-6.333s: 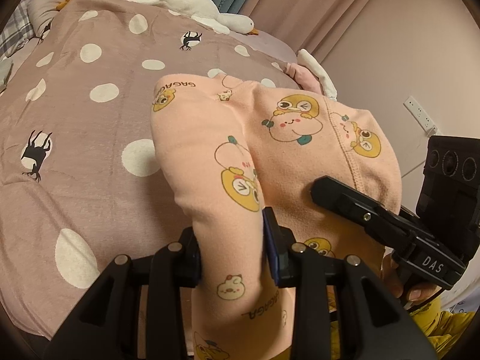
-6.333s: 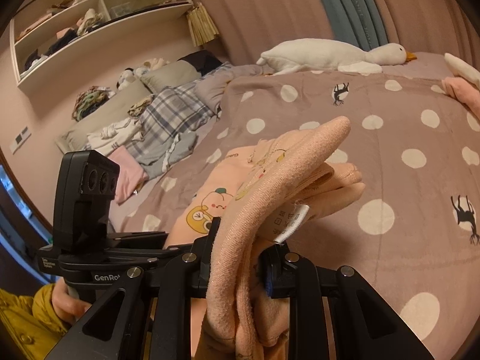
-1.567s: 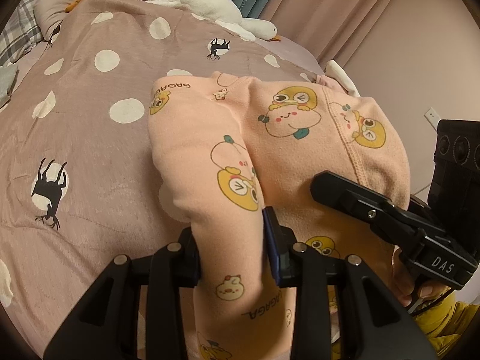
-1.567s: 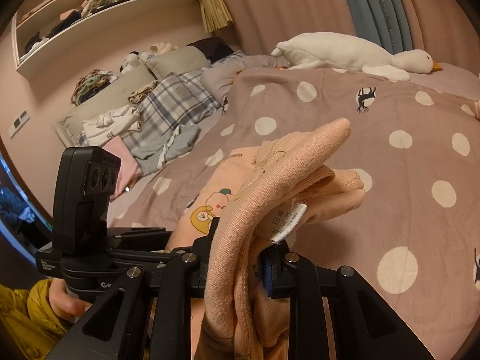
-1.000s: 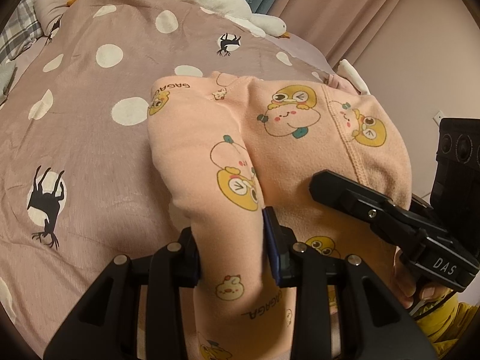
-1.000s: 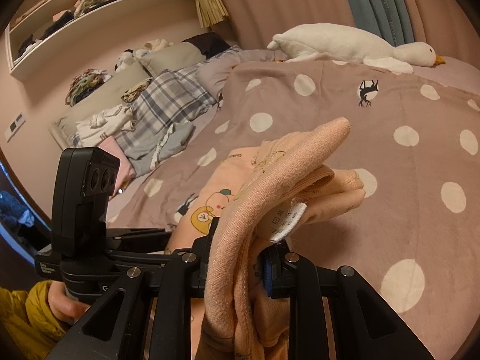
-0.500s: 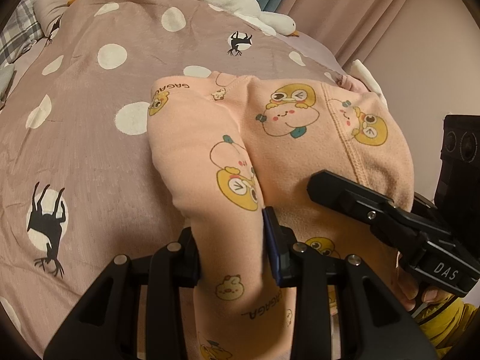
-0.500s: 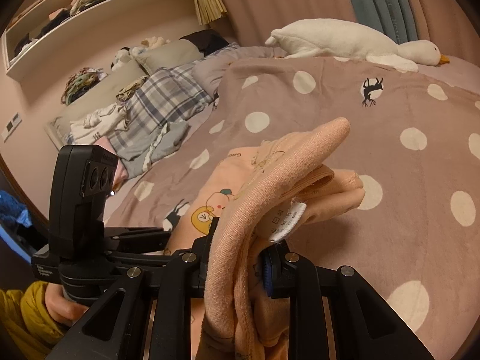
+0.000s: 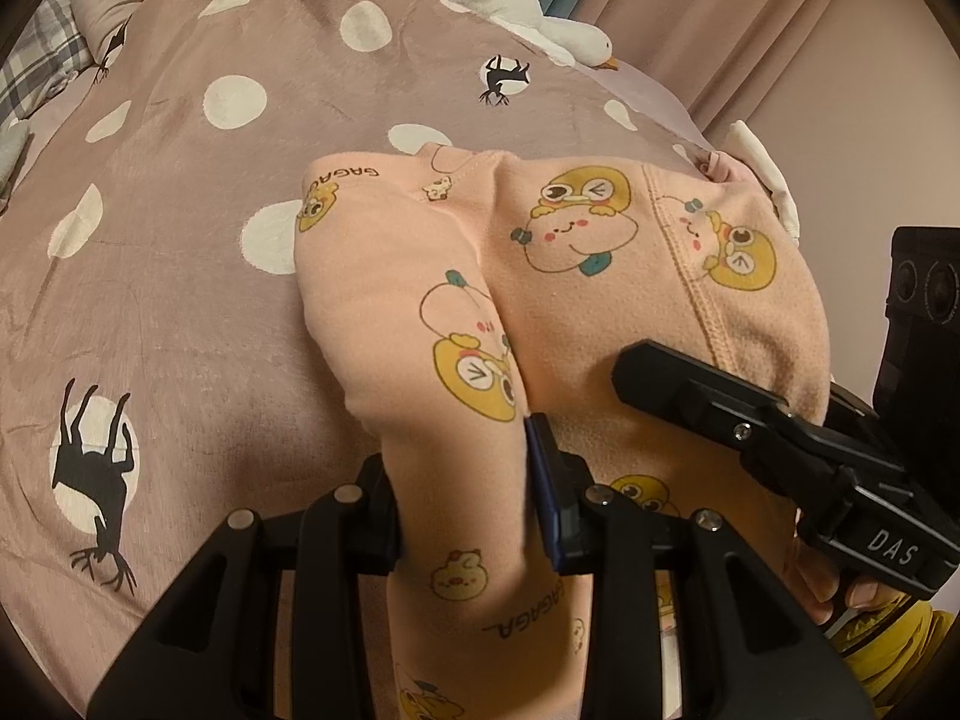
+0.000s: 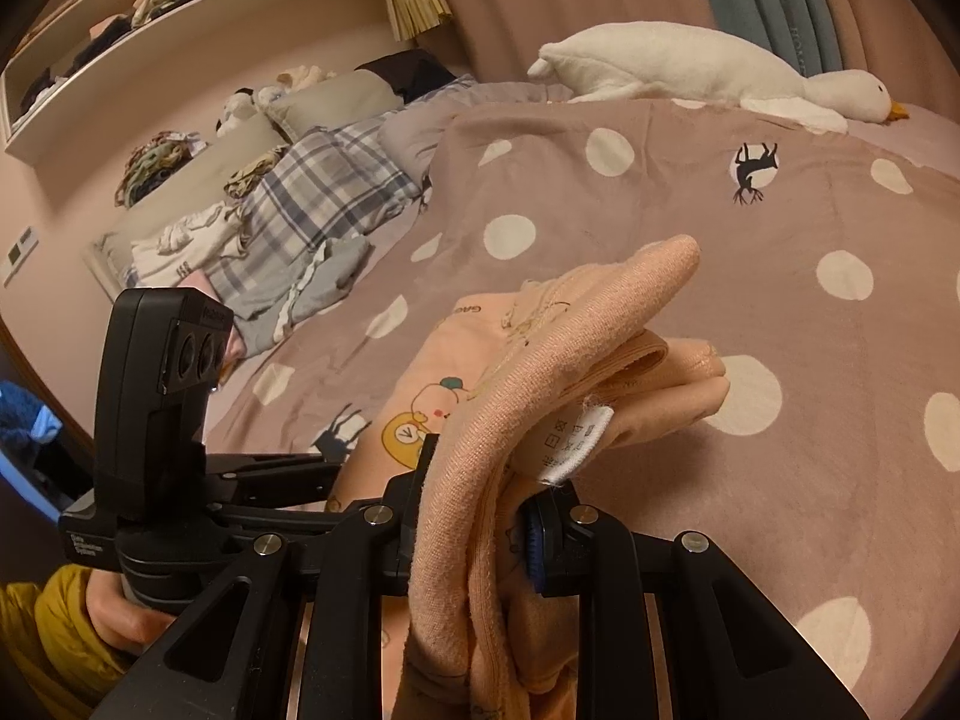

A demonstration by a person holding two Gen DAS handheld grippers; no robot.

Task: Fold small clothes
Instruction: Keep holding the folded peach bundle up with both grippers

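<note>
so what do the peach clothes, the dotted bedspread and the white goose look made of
Peach clothes: soft knit, likely cotton fleece; matte fuzzy nap, stitched seam, printed cartoons. Dotted bedspread: short plush, probably flannel or velvet; faint sheen, soft creases. White goose: stuffed plush fabric.

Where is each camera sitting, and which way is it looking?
Left wrist view: sits on the left tool, looks forward and down at the peach garment it clamps, over the dotted blanket; the right tool and fingers show at right.
Right wrist view: sits on the right tool, looks across the bed to the plush goose and shelves; the left tool, a hand and yellow sleeve show at left.
Both share: garment, blanket, goose.
</note>
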